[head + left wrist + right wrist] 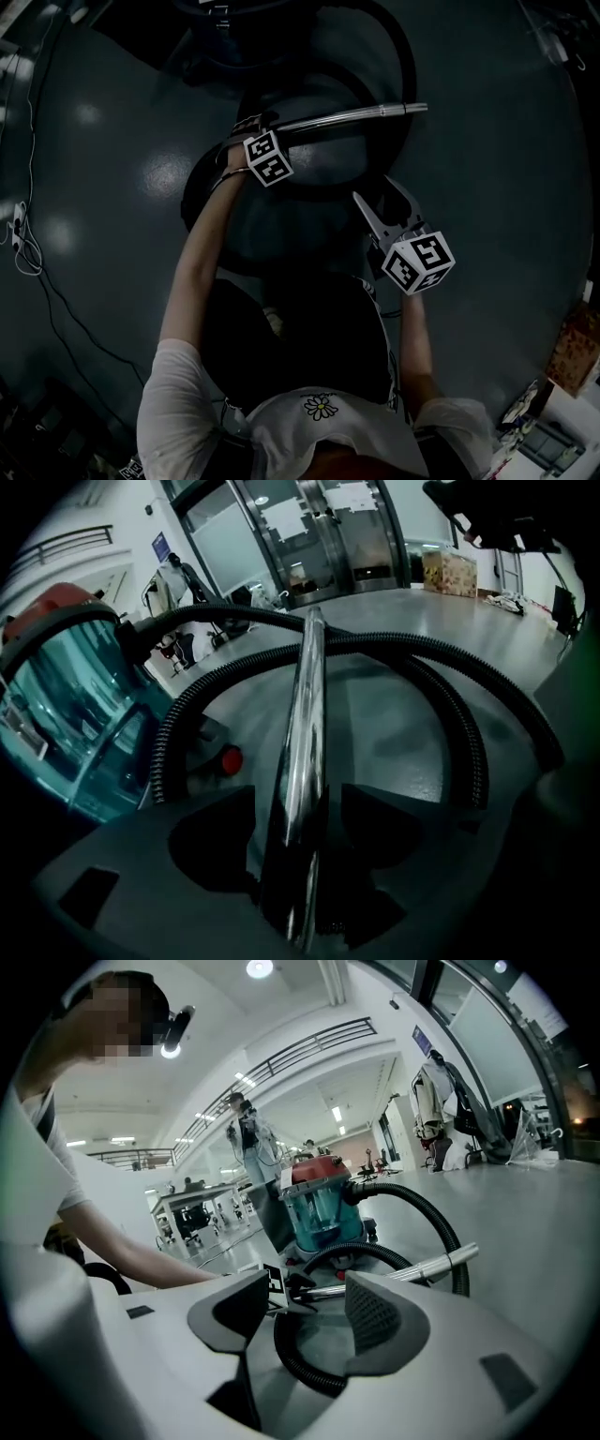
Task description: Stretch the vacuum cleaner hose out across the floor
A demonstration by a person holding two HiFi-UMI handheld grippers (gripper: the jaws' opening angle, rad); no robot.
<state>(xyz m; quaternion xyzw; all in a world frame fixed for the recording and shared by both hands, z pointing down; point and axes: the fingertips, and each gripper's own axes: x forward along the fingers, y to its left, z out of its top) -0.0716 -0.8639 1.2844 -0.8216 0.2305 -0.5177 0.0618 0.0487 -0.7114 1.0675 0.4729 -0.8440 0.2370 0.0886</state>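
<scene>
A black ribbed hose [405, 66] lies coiled in loops on the grey floor, running from a teal canister vacuum with a red lid [319, 1204]. Its shiny metal wand [356, 115] lies across the coil. My left gripper [246, 136] is shut on the near end of the wand [305, 714], which runs straight out between the jaws [298, 836]. My right gripper [380, 202] hangs open just right of the coil, holding nothing. In the right gripper view a loop of hose [300, 1368] shows on the floor beyond the open gripper [305, 1302].
Thin cables [28, 244] trail over the floor at the left. Boxes and clutter [572, 347] stand at the lower right. Glass doors [319, 536] close off the far side of the hall. A person [246, 1138] and tables stand in the distance behind the vacuum.
</scene>
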